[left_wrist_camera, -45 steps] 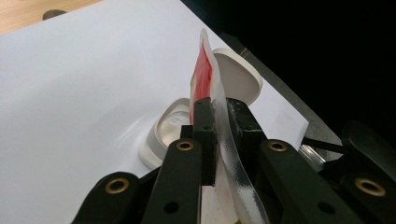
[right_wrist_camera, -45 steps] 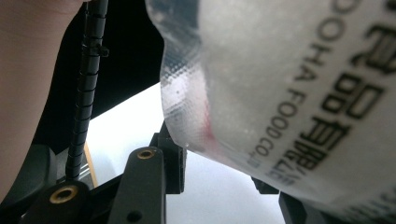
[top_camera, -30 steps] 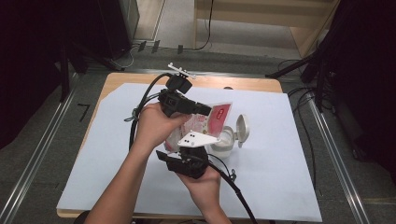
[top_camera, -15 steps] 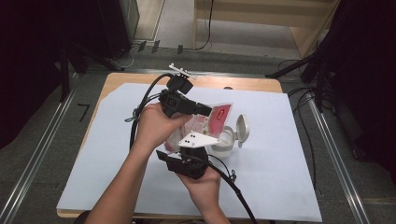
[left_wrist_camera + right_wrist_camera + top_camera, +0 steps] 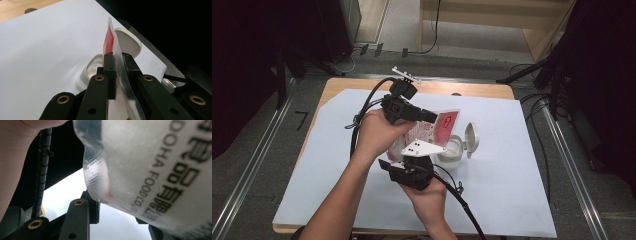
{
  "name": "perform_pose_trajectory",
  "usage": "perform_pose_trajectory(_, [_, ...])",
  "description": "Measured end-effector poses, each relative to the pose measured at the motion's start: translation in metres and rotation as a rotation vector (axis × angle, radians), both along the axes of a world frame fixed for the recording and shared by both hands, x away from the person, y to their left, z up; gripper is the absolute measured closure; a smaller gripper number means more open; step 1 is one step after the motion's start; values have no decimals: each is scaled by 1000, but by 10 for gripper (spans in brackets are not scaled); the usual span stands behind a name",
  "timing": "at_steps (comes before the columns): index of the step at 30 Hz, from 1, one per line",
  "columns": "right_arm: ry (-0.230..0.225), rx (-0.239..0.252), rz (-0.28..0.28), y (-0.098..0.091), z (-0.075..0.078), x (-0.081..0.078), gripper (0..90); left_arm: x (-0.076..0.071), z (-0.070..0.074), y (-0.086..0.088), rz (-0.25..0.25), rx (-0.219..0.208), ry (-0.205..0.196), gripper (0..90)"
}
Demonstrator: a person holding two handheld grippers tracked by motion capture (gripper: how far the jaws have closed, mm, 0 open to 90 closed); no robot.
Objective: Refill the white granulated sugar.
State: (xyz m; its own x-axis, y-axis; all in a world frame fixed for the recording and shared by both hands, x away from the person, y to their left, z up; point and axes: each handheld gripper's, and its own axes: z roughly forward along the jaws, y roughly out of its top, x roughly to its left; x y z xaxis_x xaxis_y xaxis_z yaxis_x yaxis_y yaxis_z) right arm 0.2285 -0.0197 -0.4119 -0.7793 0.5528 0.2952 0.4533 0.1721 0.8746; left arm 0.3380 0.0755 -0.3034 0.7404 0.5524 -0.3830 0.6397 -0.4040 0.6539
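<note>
At the centre of the high view, the red-and-clear pouch point(image 5: 438, 131) is being pinched by the closed fingers of the left gripper point(image 5: 118, 65) and gripped by the right gripper point(image 5: 419, 159), its long axis being tilted toward the open white container point(image 5: 455, 147) just right on the counter point(image 5: 512, 195).
</note>
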Motion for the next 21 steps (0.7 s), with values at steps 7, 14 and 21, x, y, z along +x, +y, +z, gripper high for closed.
perform_pose_trajectory(7, [3, 10, 11, -4, 1, 4, 640, 1, 4, -6, 7, 17, -16, 841])
perform_pose_trajectory(14, [9, 21, 7, -9, 2, 8, 640, 3, 6, -12, -1, 29, -32, 839])
perform_pose_trajectory(21, [11, 25, 6, -14, 3, 9, 640, 5, 8, -17, 2, 27, -19, 832])
